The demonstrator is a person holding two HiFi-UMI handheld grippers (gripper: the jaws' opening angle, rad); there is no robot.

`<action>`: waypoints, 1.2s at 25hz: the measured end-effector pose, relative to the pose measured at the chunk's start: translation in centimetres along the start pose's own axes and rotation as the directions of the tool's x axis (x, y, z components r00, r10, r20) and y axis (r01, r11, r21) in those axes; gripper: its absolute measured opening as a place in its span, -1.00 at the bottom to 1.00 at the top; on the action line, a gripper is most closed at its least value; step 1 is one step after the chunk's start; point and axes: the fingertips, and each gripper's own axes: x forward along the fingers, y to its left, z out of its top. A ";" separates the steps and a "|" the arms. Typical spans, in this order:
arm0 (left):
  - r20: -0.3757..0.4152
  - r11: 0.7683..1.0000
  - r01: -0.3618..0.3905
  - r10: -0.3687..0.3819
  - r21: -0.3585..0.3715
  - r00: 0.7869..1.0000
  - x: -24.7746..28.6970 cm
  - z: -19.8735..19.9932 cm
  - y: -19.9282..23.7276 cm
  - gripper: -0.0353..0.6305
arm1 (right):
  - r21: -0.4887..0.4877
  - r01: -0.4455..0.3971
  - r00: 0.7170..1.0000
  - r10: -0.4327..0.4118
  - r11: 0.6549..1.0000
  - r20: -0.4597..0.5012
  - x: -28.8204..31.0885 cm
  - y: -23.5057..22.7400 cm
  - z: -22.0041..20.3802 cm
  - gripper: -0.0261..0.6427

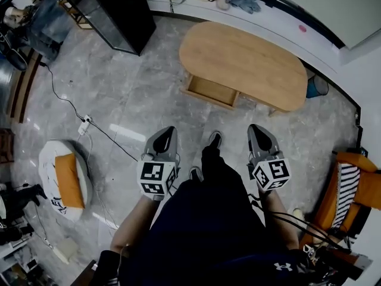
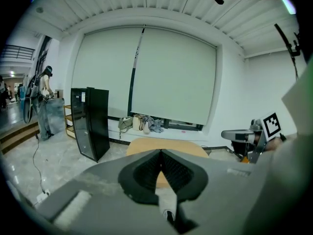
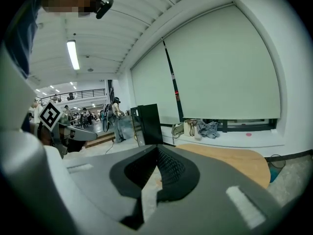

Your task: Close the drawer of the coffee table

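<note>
Left gripper [image 1: 171, 130] and right gripper [image 1: 254, 128], jaws together, face open drawer [image 1: 211, 92].

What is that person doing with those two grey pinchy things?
A person stands on the grey floor with a gripper in each hand. The left gripper and the right gripper are both shut and empty, pointing toward the wooden coffee table ahead. Its drawer sticks out open on the near side. Neither gripper touches it, so it is not yet closed.
</note>
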 end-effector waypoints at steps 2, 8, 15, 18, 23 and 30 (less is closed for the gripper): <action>0.001 1.000 -0.007 0.007 0.002 1.000 2.0 0.8 0.4 -0.89 | -0.001 -0.006 1.000 0.006 1.000 -0.011 1.9 -1.3 0.5 -0.91; -0.002 0.998 -0.034 0.034 0.053 0.999 8.3 4.2 1.0 -0.89 | 0.006 -0.032 0.999 0.032 0.999 -0.030 7.1 -6.0 2.6 -0.91; 0.000 0.994 -0.090 0.090 0.059 0.996 13.2 6.5 2.8 -0.89 | -0.007 -0.080 0.995 0.080 0.997 -0.063 12.2 -9.4 3.7 -0.91; -0.021 0.986 -0.131 0.134 0.108 0.991 15.2 6.1 5.3 -0.89 | -0.001 -0.080 0.994 0.079 0.997 -0.077 13.8 -10.6 4.1 -0.91; -0.095 0.972 -0.126 0.146 0.197 0.985 19.7 3.8 10.4 -0.89 | 0.017 -0.009 0.992 0.011 1.000 -0.122 16.3 -13.2 2.2 -0.92; -0.270 0.941 0.006 0.091 0.339 0.958 27.2 -3.4 14.4 -0.89 | 0.026 0.099 0.971 -0.091 0.995 -0.221 17.7 -17.1 -4.2 -0.91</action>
